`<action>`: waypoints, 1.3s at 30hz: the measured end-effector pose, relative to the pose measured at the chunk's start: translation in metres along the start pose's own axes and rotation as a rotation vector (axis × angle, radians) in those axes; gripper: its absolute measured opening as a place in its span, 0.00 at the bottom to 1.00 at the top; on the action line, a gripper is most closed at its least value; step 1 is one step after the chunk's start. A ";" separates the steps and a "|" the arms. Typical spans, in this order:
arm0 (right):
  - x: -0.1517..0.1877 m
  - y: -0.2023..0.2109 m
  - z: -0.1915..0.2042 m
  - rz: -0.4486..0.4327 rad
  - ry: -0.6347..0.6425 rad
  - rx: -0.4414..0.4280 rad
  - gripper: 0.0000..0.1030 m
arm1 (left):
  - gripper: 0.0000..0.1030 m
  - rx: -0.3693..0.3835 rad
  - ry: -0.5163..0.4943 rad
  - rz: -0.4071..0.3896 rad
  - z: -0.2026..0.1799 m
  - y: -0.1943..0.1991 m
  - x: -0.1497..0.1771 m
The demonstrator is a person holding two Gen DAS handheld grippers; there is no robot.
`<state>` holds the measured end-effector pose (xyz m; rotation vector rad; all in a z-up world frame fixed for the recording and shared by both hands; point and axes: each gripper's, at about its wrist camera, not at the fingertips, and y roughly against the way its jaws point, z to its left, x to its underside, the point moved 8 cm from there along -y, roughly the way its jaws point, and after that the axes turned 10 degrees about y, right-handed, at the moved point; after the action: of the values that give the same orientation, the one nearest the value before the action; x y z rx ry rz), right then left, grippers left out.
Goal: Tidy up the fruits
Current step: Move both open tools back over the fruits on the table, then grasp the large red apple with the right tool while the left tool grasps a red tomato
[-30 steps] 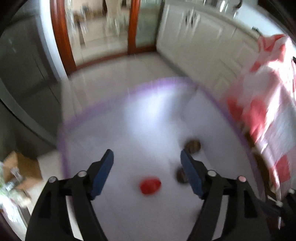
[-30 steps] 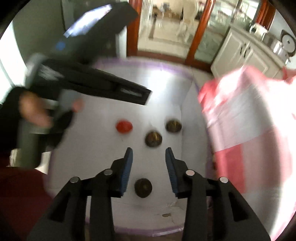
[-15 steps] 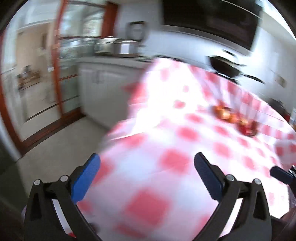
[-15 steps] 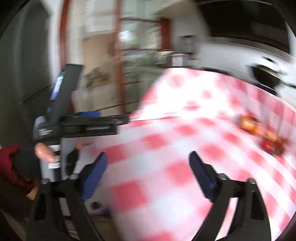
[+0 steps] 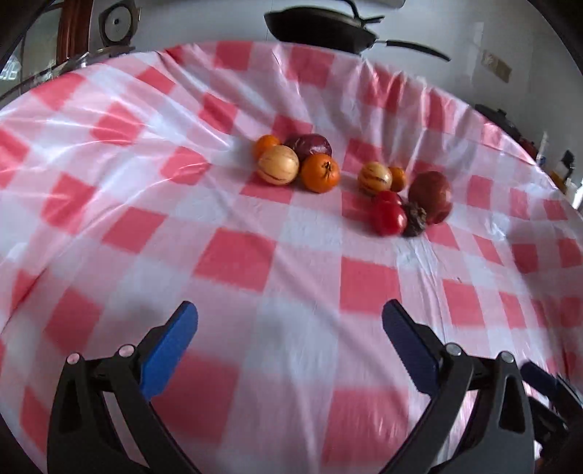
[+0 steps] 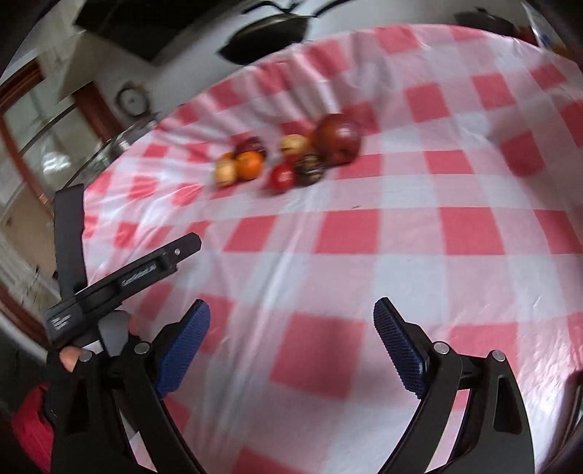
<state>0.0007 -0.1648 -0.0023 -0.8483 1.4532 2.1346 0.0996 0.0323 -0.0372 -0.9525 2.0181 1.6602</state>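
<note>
Checked plastic tablecloth (image 5: 233, 255) — fruit cluster (image 5: 349, 182) loose, apparently uncontained.

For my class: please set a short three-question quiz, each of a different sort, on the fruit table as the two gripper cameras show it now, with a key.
1. True or false: the left gripper is holding a fruit.
2. Multiple choice: the dark spiky fruit lies beside (A) the red tomato-like fruit, (B) the frying pan, (C) the table's edge.
3. Fill in: the fruits lie on a red and white ______ tablecloth.

Key:
1. False: both the left and the right gripper are open and empty, well short of the fruit.
2. A.
3. Checked.
</note>
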 end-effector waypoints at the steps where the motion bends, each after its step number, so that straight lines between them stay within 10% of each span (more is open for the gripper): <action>1: -0.004 0.000 -0.009 -0.005 -0.023 0.010 0.86 | 0.99 -0.008 0.007 0.001 -0.004 -0.010 -0.006; 19: -0.051 -0.036 -0.056 -0.059 -0.179 0.087 0.86 | 0.98 0.236 0.188 0.103 -0.028 -0.070 -0.045; 31: -0.156 -0.128 -0.071 -0.087 -0.176 0.207 0.86 | 0.98 0.252 0.150 0.109 -0.031 -0.069 -0.040; 39: -0.159 -0.165 -0.092 -0.002 -0.191 0.201 0.79 | 0.98 0.234 0.136 0.103 -0.033 -0.070 -0.040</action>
<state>0.2446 -0.1906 -0.0291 -0.5568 1.5323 1.9665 0.1807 0.0058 -0.0532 -0.9123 2.3262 1.4013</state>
